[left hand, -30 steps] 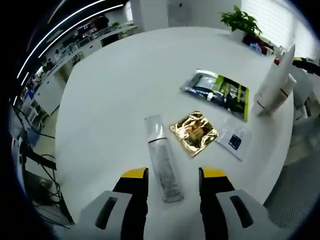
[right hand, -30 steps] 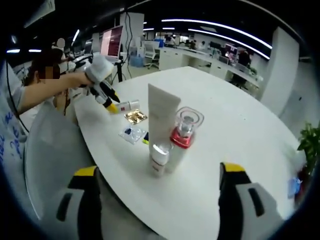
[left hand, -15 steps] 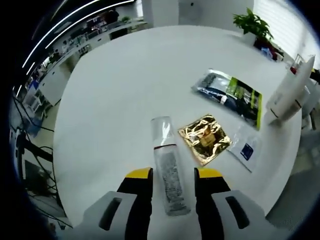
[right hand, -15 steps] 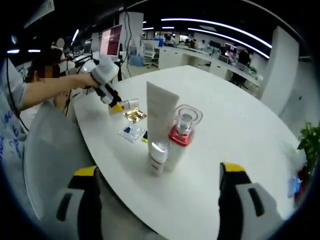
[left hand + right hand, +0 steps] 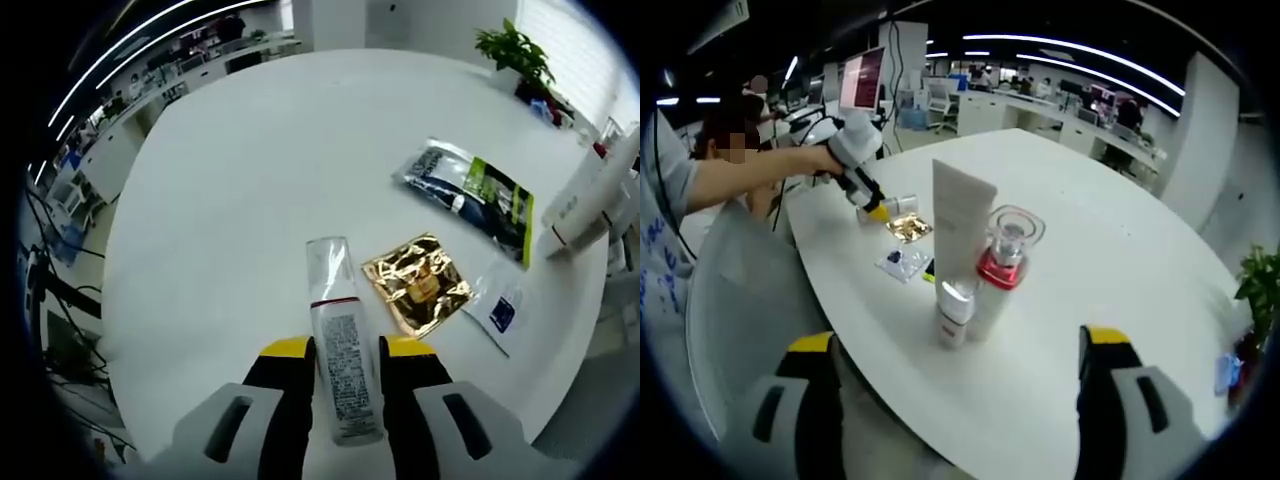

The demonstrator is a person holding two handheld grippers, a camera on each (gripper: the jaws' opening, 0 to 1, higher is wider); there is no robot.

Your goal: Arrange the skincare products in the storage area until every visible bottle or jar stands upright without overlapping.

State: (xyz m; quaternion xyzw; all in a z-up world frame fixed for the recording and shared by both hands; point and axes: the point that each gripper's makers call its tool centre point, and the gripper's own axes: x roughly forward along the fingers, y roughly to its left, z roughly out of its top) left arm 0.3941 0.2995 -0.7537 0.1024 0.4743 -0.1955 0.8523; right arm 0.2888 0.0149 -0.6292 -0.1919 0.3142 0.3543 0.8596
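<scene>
Between the two yellow-tipped jaws of the left claw (image 5: 345, 350) lies a clear bottle (image 5: 340, 355) flat on the white desk (image 5: 230, 180), its lower body pressed by both jaws, which have closed onto it. Its transparent cap points away from the claw, and a red band sits below the cap; the printed text on its label is too small to read. Just beside the bottle, to its right, rests a gold foil sachet (image 5: 417, 283), then a small white sachet (image 5: 497, 308) with a blue square, and farther on a dark pouch (image 5: 465, 190) with a green stripe whose lettering is illegible.

From the right gripper view, the right claw (image 5: 955, 350) stands wide open and empty, near the desk edge. Ahead of it stand a white tube (image 5: 960, 250) on its cap and, touching it, a clear-capped bottle (image 5: 1002, 265) with a red collar. Beyond them, a person's outstretched arm (image 5: 750, 175) holds the left claw low against the desk, angled down at the lying bottle.
</scene>
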